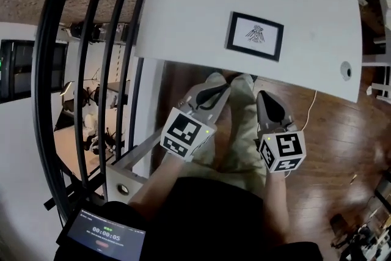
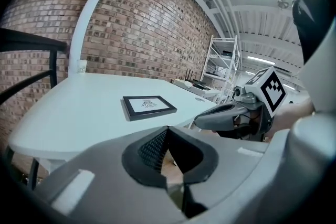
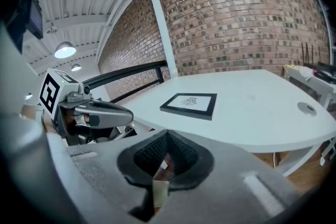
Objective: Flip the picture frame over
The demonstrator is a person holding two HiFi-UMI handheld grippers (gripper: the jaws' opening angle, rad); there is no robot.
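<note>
Closest to the person, below both wrists, sits a small dark screen showing a timer [image 1: 107,234]. Just above it, the grey two-jaw left gripper [image 1: 215,93] and right gripper [image 1: 264,101] hang side by side over the person's light trousers [image 1: 235,125], short of the table's near edge. The right one's jaws are pressed together on nothing. The left one's look closed and empty too, though the wide-angle bend makes it hard to rule out a thin slit between them.

Ahead of both tips spreads the white rounded tabletop [image 1: 201,3]. The black-rimmed rectangular picture frame [image 1: 255,35] lies flat on it, drawing side up, well apart from either gripper and a little nearer the right one's line. It is untouched, so the flip has not begun. To the left gripper's side stands a black metal railing [image 1: 91,40], and past the table rises a red brick wall [image 3: 247,18].

The trouble I would expect is at the frame's edge. It sits flush on a smooth top, so a jaw that fails to get under it will likely just shove it along. Jaws arriving closed would do the same. A shallow pinch on the thin rim could also let it slip halfway over and slap down.
</note>
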